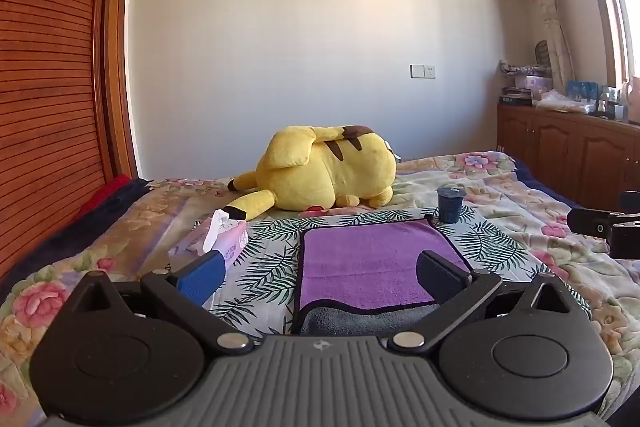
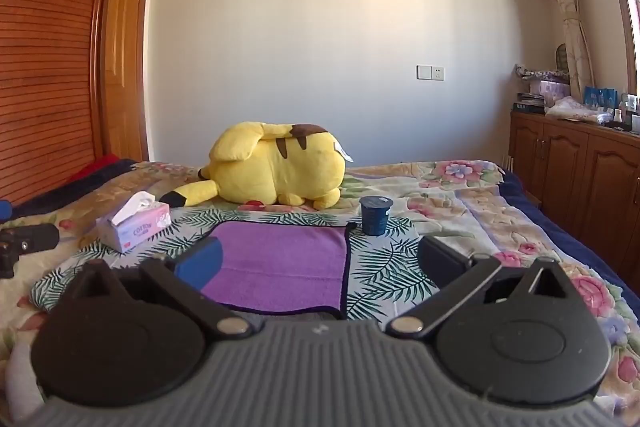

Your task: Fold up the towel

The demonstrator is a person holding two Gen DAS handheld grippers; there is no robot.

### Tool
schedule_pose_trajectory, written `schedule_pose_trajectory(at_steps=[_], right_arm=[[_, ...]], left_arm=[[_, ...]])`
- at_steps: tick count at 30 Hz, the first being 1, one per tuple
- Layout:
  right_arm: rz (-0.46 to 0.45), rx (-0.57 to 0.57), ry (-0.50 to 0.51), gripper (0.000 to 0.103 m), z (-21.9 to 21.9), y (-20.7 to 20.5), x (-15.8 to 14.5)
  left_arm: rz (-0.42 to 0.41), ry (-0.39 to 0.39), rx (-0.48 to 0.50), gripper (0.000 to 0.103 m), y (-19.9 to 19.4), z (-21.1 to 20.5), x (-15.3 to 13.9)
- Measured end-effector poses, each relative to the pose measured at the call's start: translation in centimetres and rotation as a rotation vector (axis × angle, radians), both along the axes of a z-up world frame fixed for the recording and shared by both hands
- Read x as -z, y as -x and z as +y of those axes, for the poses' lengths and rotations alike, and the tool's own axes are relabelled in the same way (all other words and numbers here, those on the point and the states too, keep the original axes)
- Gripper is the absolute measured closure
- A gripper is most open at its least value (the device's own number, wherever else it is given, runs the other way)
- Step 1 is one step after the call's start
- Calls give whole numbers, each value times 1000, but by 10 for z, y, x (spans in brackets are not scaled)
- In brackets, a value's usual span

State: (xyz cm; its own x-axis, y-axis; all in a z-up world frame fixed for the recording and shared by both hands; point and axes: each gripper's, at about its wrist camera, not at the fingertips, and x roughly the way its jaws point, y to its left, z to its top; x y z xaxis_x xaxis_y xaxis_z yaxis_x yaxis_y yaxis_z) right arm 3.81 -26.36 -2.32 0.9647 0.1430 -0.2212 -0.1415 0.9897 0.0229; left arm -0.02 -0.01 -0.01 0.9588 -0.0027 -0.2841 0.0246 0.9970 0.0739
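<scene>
1. On the bed [image 1: 500, 183], over a leaf-print cloth [image 1: 264, 267], lies the purple towel [image 1: 368, 267]; it is folded once, purple face up, with a strip of its grey underside [image 1: 360, 321] showing along the near edge.
2. Left gripper [image 1: 320, 277]: jaws spread wide apart, holding nothing. It hangs just short of the towel's near edge; its dark finger [image 1: 440, 277] overlaps the towel's right part in that view, and whether it touches cannot be told.
3. Right gripper [image 2: 320, 263]: jaws likewise wide apart, nothing between them. The towel's right edge and near right corner sit between its two fingers in the right wrist view.
4. Dark blue cup [image 2: 375, 215]: upright on the cloth, just beyond the towel's far right corner.
5. Pink tissue box [image 2: 134, 227]: left of the towel, a white tissue sticking up from it.
6. Yellow plush toy [image 1: 324, 171]: lying on the floral bedspread beyond the towel, well apart from both grippers.
7. Wooden cabinets [image 2: 580, 171] stand along the right wall.
</scene>
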Motion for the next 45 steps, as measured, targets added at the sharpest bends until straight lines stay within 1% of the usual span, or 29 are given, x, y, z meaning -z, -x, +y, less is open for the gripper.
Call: schedule_pose_trajectory(at_steps=[45], right_arm=[[-2, -1, -2, 0, 2, 0, -1]], left_arm=[[-1, -8, -5, 16, 1, 1, -1]])
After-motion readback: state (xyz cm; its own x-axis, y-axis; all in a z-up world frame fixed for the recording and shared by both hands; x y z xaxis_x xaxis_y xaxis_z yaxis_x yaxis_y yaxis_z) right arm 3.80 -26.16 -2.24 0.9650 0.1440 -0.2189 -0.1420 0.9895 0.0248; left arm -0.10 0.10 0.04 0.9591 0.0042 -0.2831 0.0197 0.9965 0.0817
